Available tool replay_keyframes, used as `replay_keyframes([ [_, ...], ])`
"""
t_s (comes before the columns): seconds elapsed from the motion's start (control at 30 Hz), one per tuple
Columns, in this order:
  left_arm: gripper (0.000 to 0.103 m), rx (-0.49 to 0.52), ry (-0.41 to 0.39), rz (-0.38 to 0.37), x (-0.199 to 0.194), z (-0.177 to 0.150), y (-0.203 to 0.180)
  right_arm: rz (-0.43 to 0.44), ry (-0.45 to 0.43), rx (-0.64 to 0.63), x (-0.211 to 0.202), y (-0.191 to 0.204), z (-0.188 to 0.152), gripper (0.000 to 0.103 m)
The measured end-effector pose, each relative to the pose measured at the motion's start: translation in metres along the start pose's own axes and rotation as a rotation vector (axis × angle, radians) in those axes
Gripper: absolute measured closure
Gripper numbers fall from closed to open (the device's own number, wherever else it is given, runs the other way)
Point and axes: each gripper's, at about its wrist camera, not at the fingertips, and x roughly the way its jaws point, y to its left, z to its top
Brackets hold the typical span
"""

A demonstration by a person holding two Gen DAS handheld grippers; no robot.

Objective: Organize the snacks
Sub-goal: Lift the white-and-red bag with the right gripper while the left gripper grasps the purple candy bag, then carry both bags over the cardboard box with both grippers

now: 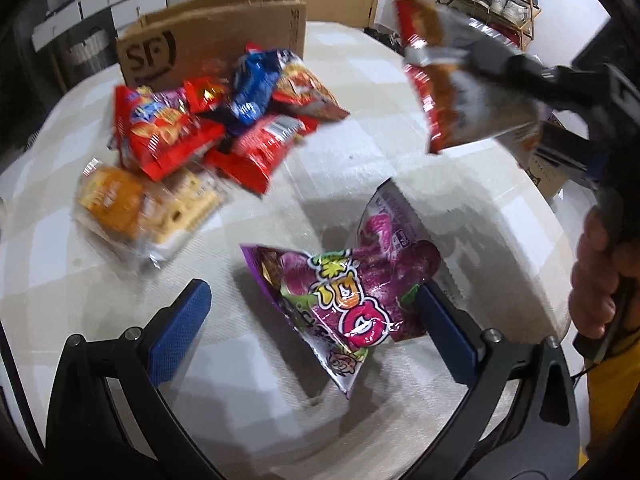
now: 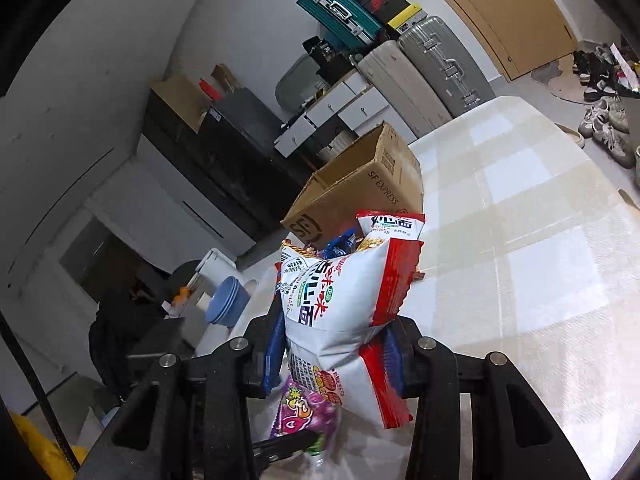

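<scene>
My right gripper [image 2: 332, 344] is shut on a white and red noodle packet [image 2: 340, 312] and holds it in the air above the table; the packet also shows in the left wrist view [image 1: 460, 92] at the upper right. My left gripper [image 1: 312, 316] is open low over the table, its blue pads on either side of a purple candy bag [image 1: 344, 300] that lies on the cloth. A pile of red, blue and orange snack packets [image 1: 208, 132] lies in front of an open cardboard box [image 1: 216, 36].
The checked tablecloth [image 2: 520, 260] covers the table. The cardboard box [image 2: 360, 184] stands at the table's far edge. Suitcases [image 2: 420, 68], drawers and a dark cabinet stand beyond it. Shoes [image 2: 604, 120] lie on the floor. Blue bowls [image 2: 230, 300] sit off the table's side.
</scene>
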Motion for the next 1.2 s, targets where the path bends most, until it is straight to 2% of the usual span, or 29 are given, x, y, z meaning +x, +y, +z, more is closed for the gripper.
replay_keyframes([
  [0.07, 0.001, -0.014, 0.026, 0.019, 0.009, -0.001, -0.003, 0.003, -0.001, 0.008, -0.008, -0.003, -0.002, 0.061],
  [0.13, 0.001, -0.036, 0.048, -0.005, 0.016, 0.0, -0.005, 0.001, -0.007, 0.011, -0.014, -0.004, -0.006, 0.061],
  [0.23, 0.01, -0.053, 0.037, -0.008, 0.017, 0.001, -0.007, 0.002, -0.012, 0.026, -0.018, -0.008, -0.011, 0.061],
  [0.27, 0.02, -0.053, 0.027, -0.013, 0.016, 0.001, -0.007, 0.006, -0.012, 0.031, -0.019, -0.01, -0.013, 0.061],
  [0.3, 0.034, -0.053, 0.016, -0.026, 0.014, 0.0, -0.008, 0.007, -0.012, 0.037, -0.022, -0.011, -0.014, 0.061],
  [0.33, 0.044, -0.055, 0.007, -0.062, 0.012, 0.0, -0.01, 0.002, -0.014, 0.038, -0.023, -0.012, -0.015, 0.061],
  [0.37, 0.063, -0.056, 0.009, -0.088, 0.012, 0.001, -0.011, 0.001, -0.013, 0.04, -0.024, -0.013, -0.016, 0.061],
  [0.43, 0.067, -0.059, 0.007, -0.099, 0.011, 0.001, -0.012, 0.003, -0.013, 0.047, -0.027, -0.012, -0.019, 0.061],
  [0.5, 0.079, -0.073, -0.005, -0.131, 0.008, -0.001, -0.009, 0.007, -0.015, 0.048, -0.03, -0.012, -0.02, 0.061],
  [0.63, 0.082, -0.077, -0.01, -0.177, 0.0, -0.004, -0.006, 0.004, -0.014, 0.036, -0.032, -0.007, -0.021, 0.061],
  [0.77, 0.083, -0.067, -0.018, -0.188, -0.009, -0.009, -0.001, 0.001, -0.016, 0.023, -0.028, 0.0, -0.017, 0.061],
  [1.0, 0.083, -0.113, -0.115, -0.184, -0.054, -0.004, 0.028, 0.006, -0.013, -0.032, -0.025, 0.025, -0.007, 0.061],
  [1.2, 0.083, -0.138, -0.211, -0.157, -0.095, 0.018, 0.06, 0.037, 0.0, -0.093, -0.014, 0.056, 0.012, 0.061],
])
